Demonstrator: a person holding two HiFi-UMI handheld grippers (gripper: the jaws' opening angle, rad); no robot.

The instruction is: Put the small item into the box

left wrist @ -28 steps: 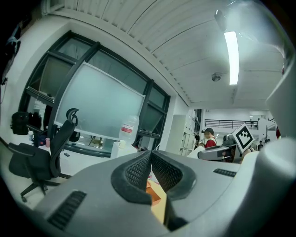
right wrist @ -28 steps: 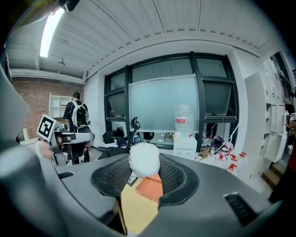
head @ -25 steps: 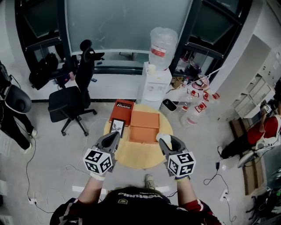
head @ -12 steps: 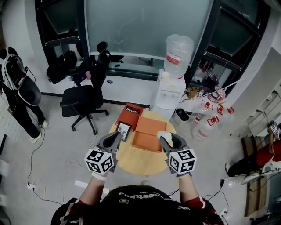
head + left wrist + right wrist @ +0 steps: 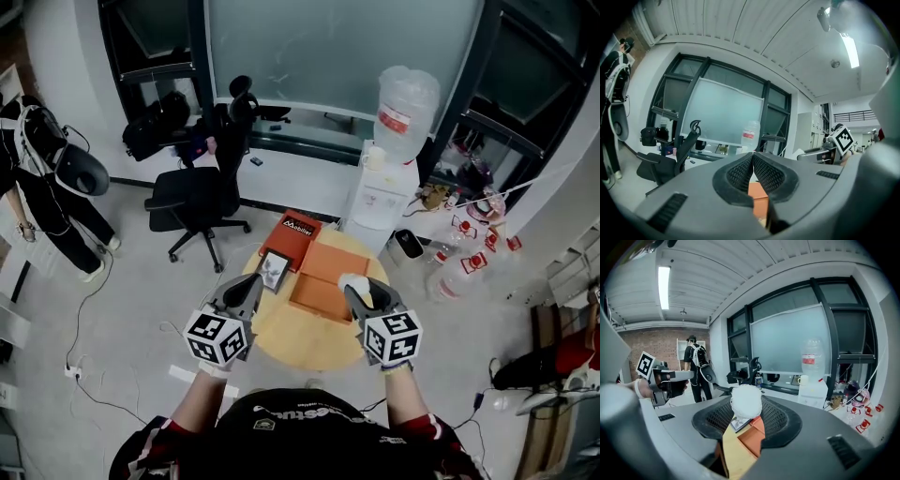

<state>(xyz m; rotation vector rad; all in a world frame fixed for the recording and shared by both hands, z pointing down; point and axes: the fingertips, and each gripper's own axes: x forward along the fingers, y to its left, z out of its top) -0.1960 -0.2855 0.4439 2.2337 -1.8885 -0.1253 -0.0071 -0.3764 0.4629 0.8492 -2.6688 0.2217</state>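
Note:
An open orange box (image 5: 319, 298) lies on a round wooden table (image 5: 309, 339), with its orange lid (image 5: 337, 263) just behind it. My right gripper (image 5: 355, 288) is shut on a small white fluffy item (image 5: 352, 281), held above the box's right edge. In the right gripper view the white item (image 5: 746, 401) sits pinched at the jaw tips, with the box (image 5: 751, 437) below. My left gripper (image 5: 251, 287) hovers over the table's left side. Its jaws meet with nothing between them (image 5: 752, 157).
A red box (image 5: 295, 230) and a small black-framed card (image 5: 274, 269) lie at the table's back left. An office chair (image 5: 202, 202) and a water dispenser (image 5: 389, 183) stand behind the table. A person (image 5: 42, 202) stands at far left. Cables run across the floor.
The head camera has swung, so the table and room sit further right and higher. Both grippers keep their pose over the table, the right still holding the white item.

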